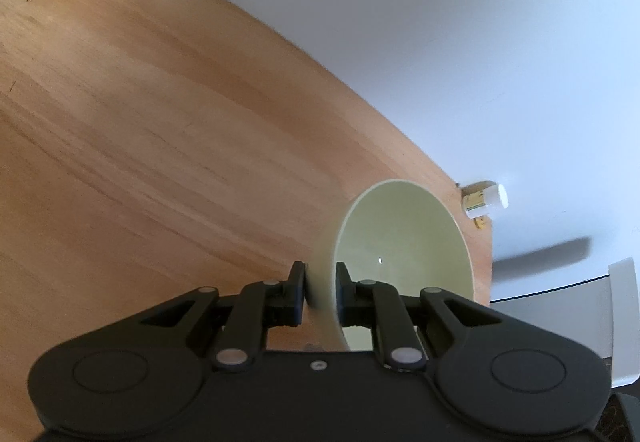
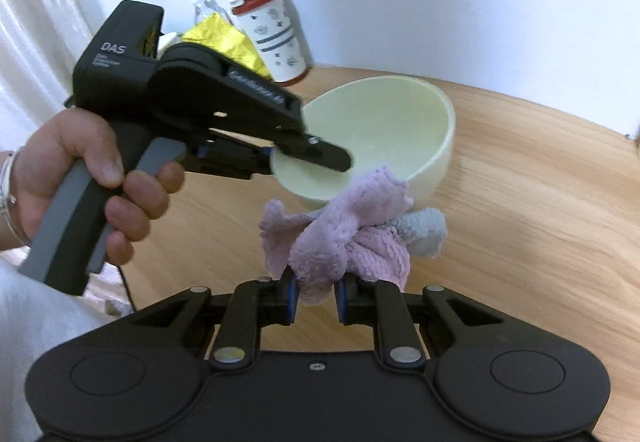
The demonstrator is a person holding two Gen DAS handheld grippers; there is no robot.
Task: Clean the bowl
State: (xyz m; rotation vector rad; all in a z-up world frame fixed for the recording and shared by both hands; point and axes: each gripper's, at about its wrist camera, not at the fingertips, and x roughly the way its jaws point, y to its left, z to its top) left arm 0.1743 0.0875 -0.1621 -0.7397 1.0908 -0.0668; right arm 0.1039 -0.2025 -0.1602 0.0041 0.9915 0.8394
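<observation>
A pale green bowl (image 1: 404, 254) is tilted on its side above the wooden table (image 1: 160, 122). My left gripper (image 1: 320, 292) is shut on its rim, one finger outside the wall and one inside. In the right wrist view the same bowl (image 2: 384, 130) hangs tilted toward me, with the left gripper (image 2: 320, 158) clamped on its near rim and a person's hand (image 2: 92, 178) on the grey handle. My right gripper (image 2: 316, 300) is shut on a bunched pink and grey cloth (image 2: 352, 238), which sits just below and in front of the bowl's rim.
A white patterned cup with a red base (image 2: 276, 38) and a yellow crinkled bag (image 2: 228, 42) stand at the table's back by the white wall. A small white-capped bottle (image 1: 486, 200) lies at the table's edge. White curtain at the left of the right wrist view.
</observation>
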